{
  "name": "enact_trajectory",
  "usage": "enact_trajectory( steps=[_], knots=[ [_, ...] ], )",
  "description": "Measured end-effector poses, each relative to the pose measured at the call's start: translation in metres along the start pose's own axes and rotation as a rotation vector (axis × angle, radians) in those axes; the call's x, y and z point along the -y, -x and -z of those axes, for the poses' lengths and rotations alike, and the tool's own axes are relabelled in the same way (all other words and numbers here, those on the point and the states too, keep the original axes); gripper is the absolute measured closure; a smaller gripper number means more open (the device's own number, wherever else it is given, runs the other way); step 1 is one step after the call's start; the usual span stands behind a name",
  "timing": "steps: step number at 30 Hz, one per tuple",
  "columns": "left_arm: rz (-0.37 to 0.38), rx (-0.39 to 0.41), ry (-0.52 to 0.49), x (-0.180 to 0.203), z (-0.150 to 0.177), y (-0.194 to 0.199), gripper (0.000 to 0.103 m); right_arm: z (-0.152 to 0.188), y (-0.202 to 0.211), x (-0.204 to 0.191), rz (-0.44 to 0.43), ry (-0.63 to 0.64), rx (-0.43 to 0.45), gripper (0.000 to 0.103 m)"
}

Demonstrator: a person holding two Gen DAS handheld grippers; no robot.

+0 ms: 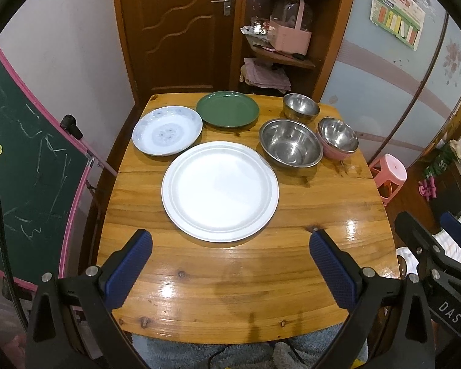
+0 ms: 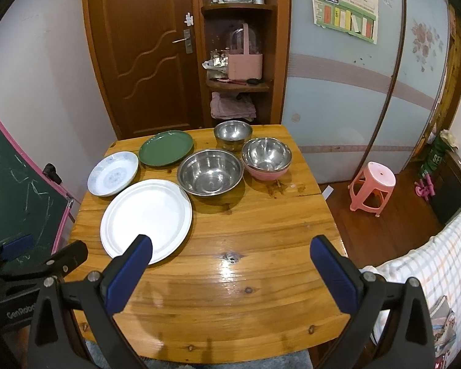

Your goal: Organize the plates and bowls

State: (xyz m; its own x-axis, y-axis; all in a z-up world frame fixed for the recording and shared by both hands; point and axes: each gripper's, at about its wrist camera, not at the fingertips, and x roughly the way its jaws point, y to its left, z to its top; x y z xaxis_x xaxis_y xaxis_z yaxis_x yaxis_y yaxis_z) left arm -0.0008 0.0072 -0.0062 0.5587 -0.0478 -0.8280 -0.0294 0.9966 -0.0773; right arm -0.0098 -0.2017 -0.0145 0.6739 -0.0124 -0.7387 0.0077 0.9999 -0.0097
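On the wooden table (image 1: pixel 246 276) (image 2: pixel 246 246) lie a large white plate (image 1: pixel 219 190) (image 2: pixel 146 220), a pale patterned plate (image 1: pixel 167 130) (image 2: pixel 113 173) and a green plate (image 1: pixel 227 109) (image 2: pixel 166 148). To their right stand a large steel bowl (image 1: pixel 290 147) (image 2: pixel 210 172), a small steel bowl (image 1: pixel 301 107) (image 2: pixel 233 133) and a pink bowl with a steel bowl inside (image 1: pixel 337 137) (image 2: pixel 266 158). My left gripper (image 1: pixel 230 244) hangs open over the near table edge, below the white plate. My right gripper (image 2: pixel 230 247) is open too, holding nothing, to the right of that plate.
A green chalkboard (image 1: pixel 30 169) stands left of the table. Behind it are a brown door (image 1: pixel 178 30) and wooden shelves with a pink basket (image 1: pixel 290 35). A pink stool (image 2: pixel 373 187) sits on the floor at the right, beside a checked cloth (image 2: pixel 430 276).
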Motion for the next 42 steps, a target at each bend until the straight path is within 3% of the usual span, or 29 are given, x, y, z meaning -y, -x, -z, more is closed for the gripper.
enact_trajectory(
  steps=[20, 42],
  knots=[
    [-0.052, 0.044, 0.016, -0.016, -0.007, 0.004, 0.001, -0.005, 0.004, -0.013, -0.006, 0.041, 0.015, 0.000],
    [-0.037, 0.057, -0.026, -0.013, -0.013, -0.004, 0.001, -0.008, -0.008, -0.014, -0.034, 0.005, -0.014, 0.000]
  ],
)
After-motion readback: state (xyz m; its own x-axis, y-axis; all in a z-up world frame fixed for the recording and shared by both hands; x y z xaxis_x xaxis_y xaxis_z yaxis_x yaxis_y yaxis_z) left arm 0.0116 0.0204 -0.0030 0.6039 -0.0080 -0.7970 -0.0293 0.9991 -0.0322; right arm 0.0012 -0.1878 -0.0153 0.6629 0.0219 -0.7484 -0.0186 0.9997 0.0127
